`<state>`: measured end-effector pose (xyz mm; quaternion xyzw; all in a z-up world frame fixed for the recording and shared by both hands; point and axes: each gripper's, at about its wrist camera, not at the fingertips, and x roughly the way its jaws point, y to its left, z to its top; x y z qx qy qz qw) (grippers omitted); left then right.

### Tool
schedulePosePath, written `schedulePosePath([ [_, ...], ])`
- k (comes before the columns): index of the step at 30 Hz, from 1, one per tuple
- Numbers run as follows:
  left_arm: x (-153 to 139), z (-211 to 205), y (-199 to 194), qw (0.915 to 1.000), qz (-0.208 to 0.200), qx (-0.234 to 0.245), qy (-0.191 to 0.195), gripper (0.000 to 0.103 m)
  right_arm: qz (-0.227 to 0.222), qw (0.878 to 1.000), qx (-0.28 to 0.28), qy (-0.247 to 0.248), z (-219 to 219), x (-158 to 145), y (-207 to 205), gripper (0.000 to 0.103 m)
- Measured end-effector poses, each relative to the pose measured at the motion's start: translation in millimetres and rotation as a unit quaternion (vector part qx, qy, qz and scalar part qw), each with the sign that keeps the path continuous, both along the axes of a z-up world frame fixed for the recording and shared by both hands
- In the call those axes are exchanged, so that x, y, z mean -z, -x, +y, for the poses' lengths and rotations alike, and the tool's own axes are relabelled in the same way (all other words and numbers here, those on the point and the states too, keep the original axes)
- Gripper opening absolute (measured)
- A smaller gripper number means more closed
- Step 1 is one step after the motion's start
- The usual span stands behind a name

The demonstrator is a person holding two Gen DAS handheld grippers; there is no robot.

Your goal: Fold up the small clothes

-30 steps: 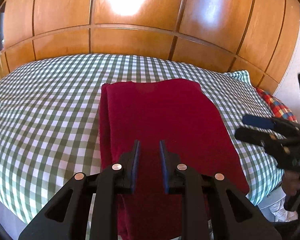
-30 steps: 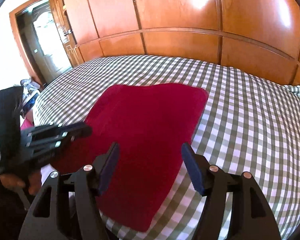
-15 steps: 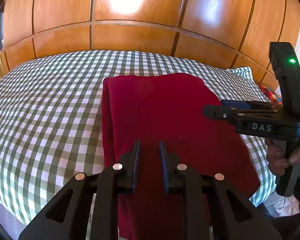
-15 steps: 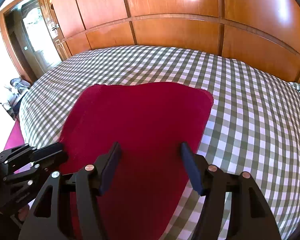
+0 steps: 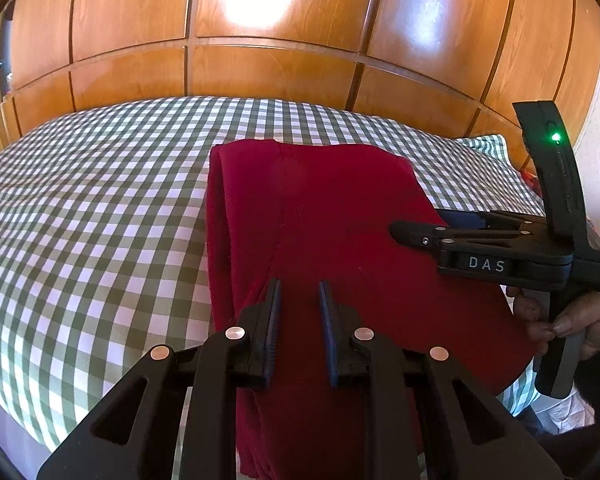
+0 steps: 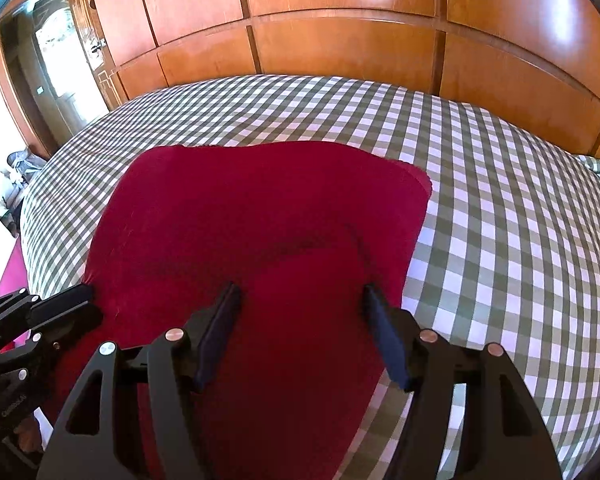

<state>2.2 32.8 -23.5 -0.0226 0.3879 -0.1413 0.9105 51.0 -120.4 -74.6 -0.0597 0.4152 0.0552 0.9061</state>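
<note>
Red cloth (image 5: 340, 240) folded on bed (image 5: 100, 220), bare checks beyond its edges. Left tongs (image 5: 299, 292) narrowly parted, right tongs (image 6: 300, 296) released wide, both now lower over cloth's near edge.

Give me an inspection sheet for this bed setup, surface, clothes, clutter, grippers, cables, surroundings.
Surface: green-and-white checked bedspread, smooth.
Job's things: one red garment, partly folded, lying flat, its near end hanging over the bed edge.
Clutter: patterned fabric at the far right edge.
Grippers: left gripper narrowly open, right gripper wide open, both over the garment, holding nothing.
Cables: nothing seen.
Surroundings: wooden panelled wall; doorway to the left.
</note>
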Motion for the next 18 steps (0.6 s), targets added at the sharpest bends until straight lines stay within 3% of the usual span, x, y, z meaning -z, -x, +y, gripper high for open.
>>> schedulePosePath([
  [7, -9.3, -1.3, 11.5, 0.9997, -0.012, -0.010, -0.017, 0.020, -0.006, 0.999, 0.021, -0.024, -8.2, -13.2, 15.5, 0.080],
  [9, -13.4, 0.7, 14.9, 0.9998, -0.016, -0.009, -0.011, 0.041, -0.011, 0.999, 0.024, -0.028, -11.3, -18.1, 24.0, 0.082],
  [10, -16.1, 1.7, 17.2, 0.9995, -0.023, -0.015, -0.013, 0.063, -0.012, 0.999, 0.026, -0.033, -13.5, -20.3, 28.3, 0.083],
  [11, -20.2, 2.5, 21.2, 0.9988, -0.037, -0.025, -0.021, 0.071, -0.013, 0.999, 0.029, -0.038, -15.5, -21.9, 31.6, 0.083],
  [18, -26.7, 9.5, 26.1, 0.9978, -0.046, -0.037, -0.030, 0.071, -0.011, 0.995, 0.054, -0.083, -40.0, -28.6, 57.5, 0.087],
])
